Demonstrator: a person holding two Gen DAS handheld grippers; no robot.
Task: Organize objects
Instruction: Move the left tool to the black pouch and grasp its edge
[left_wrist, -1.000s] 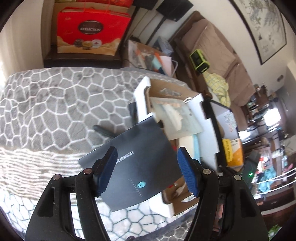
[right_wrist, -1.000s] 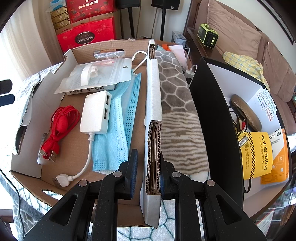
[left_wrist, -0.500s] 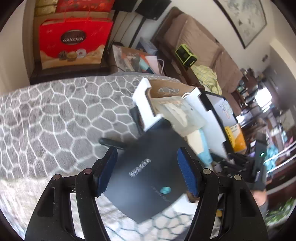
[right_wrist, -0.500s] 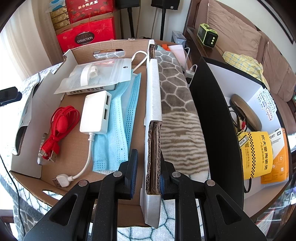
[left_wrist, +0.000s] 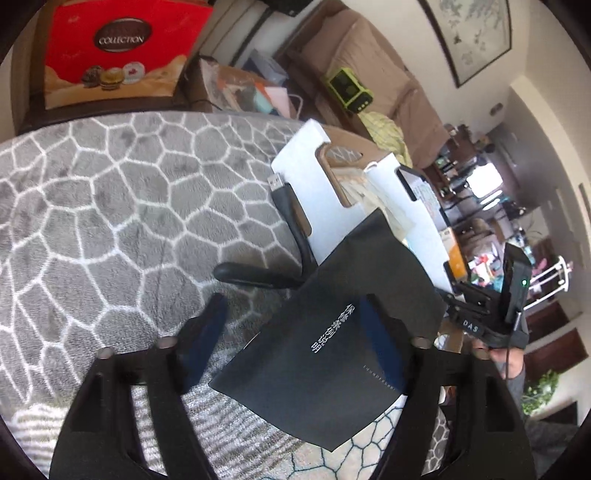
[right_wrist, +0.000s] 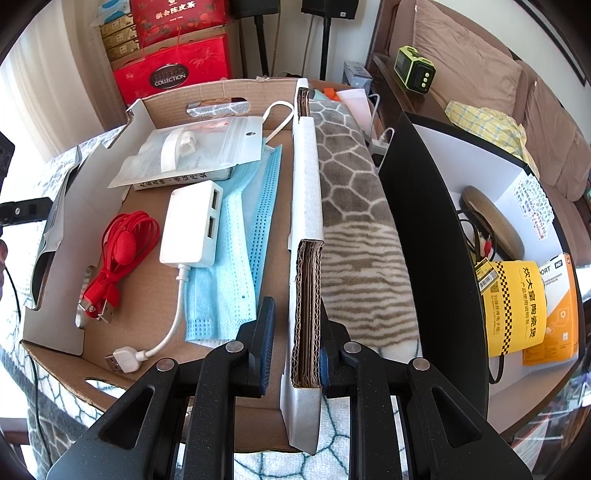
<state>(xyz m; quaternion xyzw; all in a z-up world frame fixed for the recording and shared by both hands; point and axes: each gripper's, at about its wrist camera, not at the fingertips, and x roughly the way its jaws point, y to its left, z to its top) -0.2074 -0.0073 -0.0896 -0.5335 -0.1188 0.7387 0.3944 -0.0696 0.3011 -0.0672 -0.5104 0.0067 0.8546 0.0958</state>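
Observation:
A black booklet (left_wrist: 332, 339) with white lettering lies tilted, its far corner leaning on the white outer wall of the cardboard box (left_wrist: 306, 184) and its near end on the grey patterned blanket (left_wrist: 110, 206). My left gripper (left_wrist: 291, 310) hovers close over it, jaws opening. The booklet sits between the blue pads, which do not press on it. My right gripper (right_wrist: 295, 321) is shut on the box's corrugated side wall (right_wrist: 304, 295). Inside the box lie a white USB hub (right_wrist: 192, 221), a red cable (right_wrist: 122, 251), blue face masks (right_wrist: 236, 266) and a zip bag (right_wrist: 192, 151).
A black USB cable (left_wrist: 291, 221) curls on the blanket beside the box wall. Right of the cardboard box stands a black-and-white box (right_wrist: 424, 240) holding a yellow packet (right_wrist: 517, 302) and an orange carton (right_wrist: 557, 314). Red gift boxes (right_wrist: 173, 70) and a sofa (right_wrist: 480, 74) stand behind.
The left gripper has dropped closer to the black booklet and rolled, and its jaws stand wider. The right gripper and the cardboard box have not moved.

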